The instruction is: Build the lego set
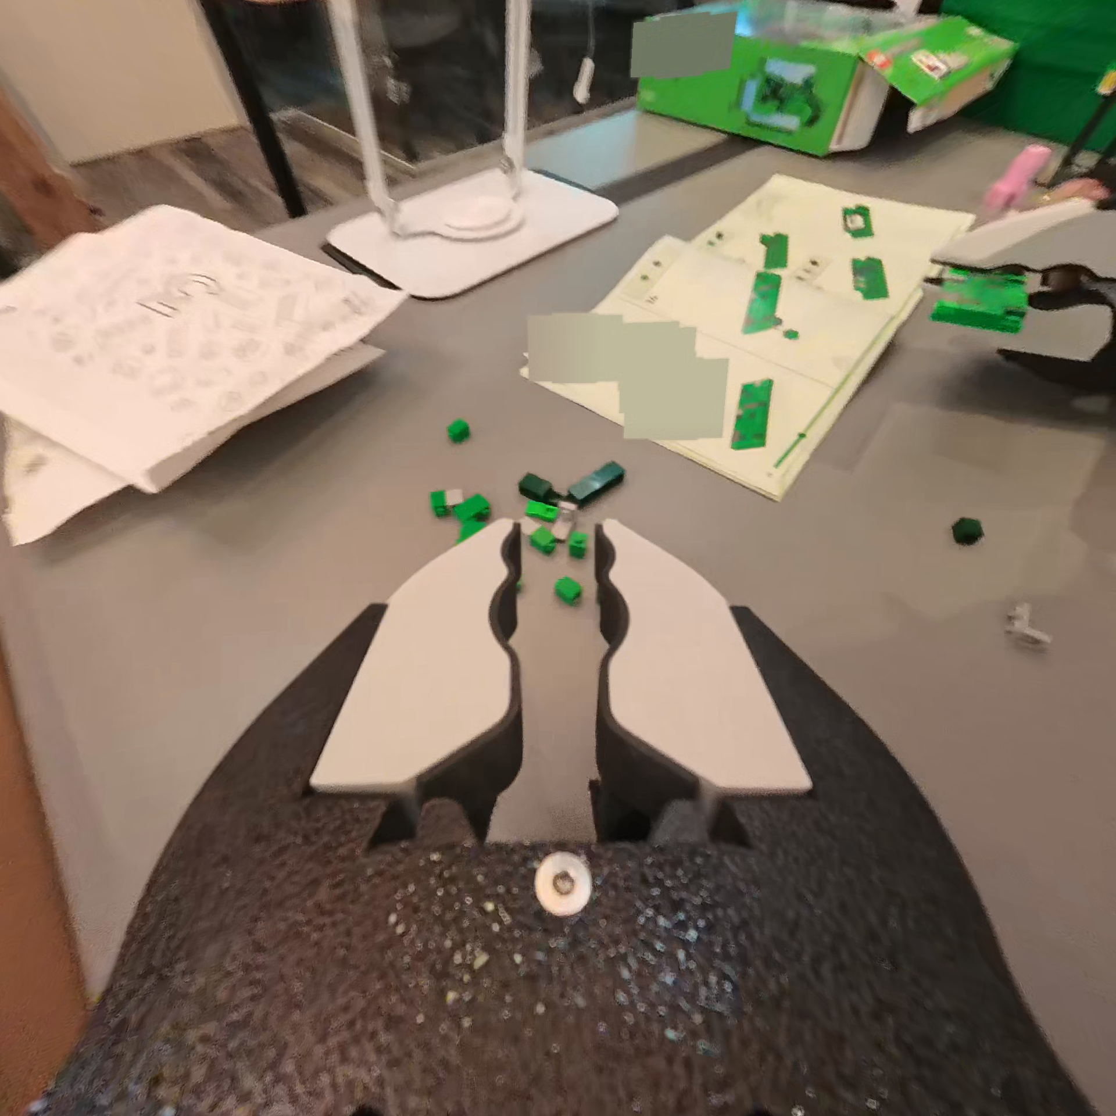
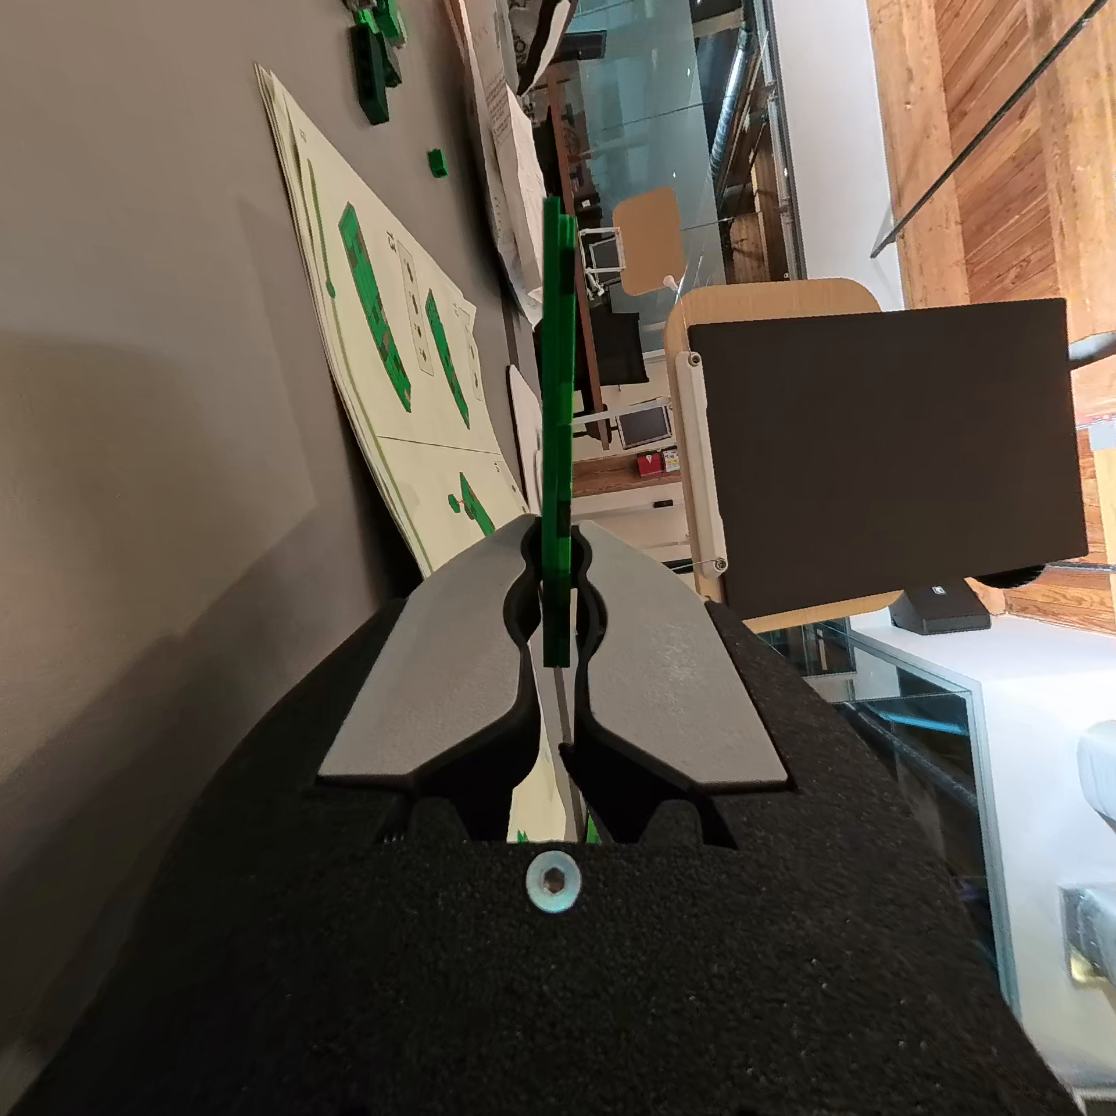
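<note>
My left gripper [image 1: 557, 526] is open and empty, low over the grey table [image 1: 241, 604], its tips just short of a pile of small green bricks [image 1: 543, 531]. Two dark green pieces [image 1: 595, 481] lie at the far side of the pile. My right gripper [image 2: 555, 531] is shut on a flat green plate assembly [image 2: 557, 386], held edge-on above the table. That gripper with the green assembly [image 1: 978, 300] also shows at the right in the left wrist view. The open instruction booklet [image 1: 785, 314] lies beyond the pile.
A lone green brick [image 1: 458, 430] and a dark green stud [image 1: 966, 531] lie apart from the pile; a small grey part [image 1: 1025, 628] is at right. White paper bags [image 1: 169, 338] lie at left, a white lamp base [image 1: 477, 241] behind, the green box [image 1: 803, 90] at back. There is about 25 centimeters between the tips of the two grippers. To reach the lone green brick [image 1: 458, 430] in a straight line is about 15 centimeters for my left fingers, about 25 centimeters for my right.
</note>
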